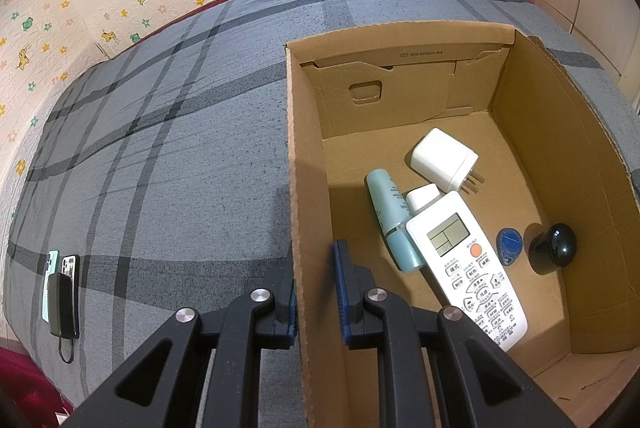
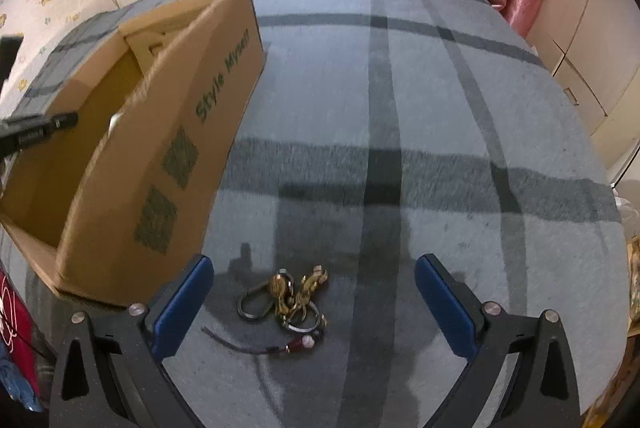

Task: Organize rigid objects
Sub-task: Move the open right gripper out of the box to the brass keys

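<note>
The left gripper [image 1: 316, 268] is clamped on the left wall of the cardboard box [image 1: 306, 155]: 1 pad sits outside the wall, 1 inside, both pressed against the cardboard.

The box stands on a bed covered with a grey plaid sheet [image 1: 180, 131]. On the box floor lie 6 items:
- a white remote control [image 1: 466, 268], display up, running toward the near wall;
- a teal tube [image 1: 394, 220], touching the remote's left edge;
- a small white block [image 1: 422, 196], at the remote's far end;
- a white plug adapter [image 1: 444, 159], prongs toward the right wall;
- a blue key fob [image 1: 509, 242], just right of the remote;
- a black round-topped object [image 1: 552, 248], beside the right wall.

Near the left edge of the bed lie 2 phones and a black power bank [image 1: 62, 298].

The right gripper [image 2: 314, 298] has its jaws spread wide, holding nothing. A bunch of keys [image 2: 286, 298] with brass charms, rings and a red-tipped cord lies on the sheet between the 2 fingers, just right of the box's outer wall [image 2: 160, 163].
</note>
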`<state>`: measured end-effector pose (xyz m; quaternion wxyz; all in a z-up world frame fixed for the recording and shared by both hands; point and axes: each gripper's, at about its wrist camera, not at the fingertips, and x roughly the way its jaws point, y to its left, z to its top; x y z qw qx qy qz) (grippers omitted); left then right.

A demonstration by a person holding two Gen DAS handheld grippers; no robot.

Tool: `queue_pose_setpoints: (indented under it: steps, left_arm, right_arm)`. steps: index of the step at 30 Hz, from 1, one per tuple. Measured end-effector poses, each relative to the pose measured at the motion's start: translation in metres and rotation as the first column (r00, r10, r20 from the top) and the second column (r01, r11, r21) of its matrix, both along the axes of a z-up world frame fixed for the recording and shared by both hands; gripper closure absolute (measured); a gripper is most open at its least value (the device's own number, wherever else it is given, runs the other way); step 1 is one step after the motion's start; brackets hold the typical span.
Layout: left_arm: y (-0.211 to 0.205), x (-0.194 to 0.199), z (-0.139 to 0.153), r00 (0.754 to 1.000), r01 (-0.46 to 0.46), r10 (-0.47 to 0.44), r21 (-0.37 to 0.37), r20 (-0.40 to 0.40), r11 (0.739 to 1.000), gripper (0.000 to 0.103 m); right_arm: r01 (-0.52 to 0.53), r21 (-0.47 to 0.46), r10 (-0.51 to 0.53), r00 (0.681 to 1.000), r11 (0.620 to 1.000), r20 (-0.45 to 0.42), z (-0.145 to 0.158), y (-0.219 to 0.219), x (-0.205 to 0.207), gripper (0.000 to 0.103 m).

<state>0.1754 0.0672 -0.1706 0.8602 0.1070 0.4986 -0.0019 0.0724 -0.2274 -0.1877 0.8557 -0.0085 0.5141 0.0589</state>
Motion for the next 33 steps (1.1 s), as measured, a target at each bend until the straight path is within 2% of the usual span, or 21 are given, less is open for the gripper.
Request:
queue_pose_setpoints:
  steps: [20, 29, 31, 32, 33]
  left_arm:
    - [0.000, 0.000, 0.001, 1.000, 0.000, 0.000, 0.002, 0.001, 1.000, 0.087]
    - [-0.001, 0.000, 0.000, 1.000, 0.000, 0.000, 0.006, 0.000, 1.000, 0.087]
    - [-0.001, 0.000, 0.000, 1.000, 0.000, 0.000, 0.005, 0.001, 1.000, 0.087]
    - [0.000, 0.000, 0.000, 1.000, 0.000, 0.000, 0.004, 0.001, 1.000, 0.087]
    - [-0.001, 0.000, 0.000, 1.000, 0.000, 0.000, 0.005, 0.001, 1.000, 0.087]
  right_arm:
    - [-0.005, -0.043, 0.001, 0.997, 0.999, -0.072, -0.053, 0.017, -0.006, 0.000]
    - [0.005, -0.037, -0.007, 0.998, 0.999, -0.068, -0.057, 0.016, -0.007, 0.000]
    - [0.011, -0.038, -0.013, 0.998, 0.999, -0.064, -0.058, 0.013, -0.008, 0.003]
    - [0.012, -0.037, -0.015, 0.998, 0.999, -0.063, -0.057, 0.011, -0.010, 0.008]
    - [0.012, -0.033, -0.014, 0.998, 0.999, -0.060, -0.055, 0.011, -0.010, 0.017]
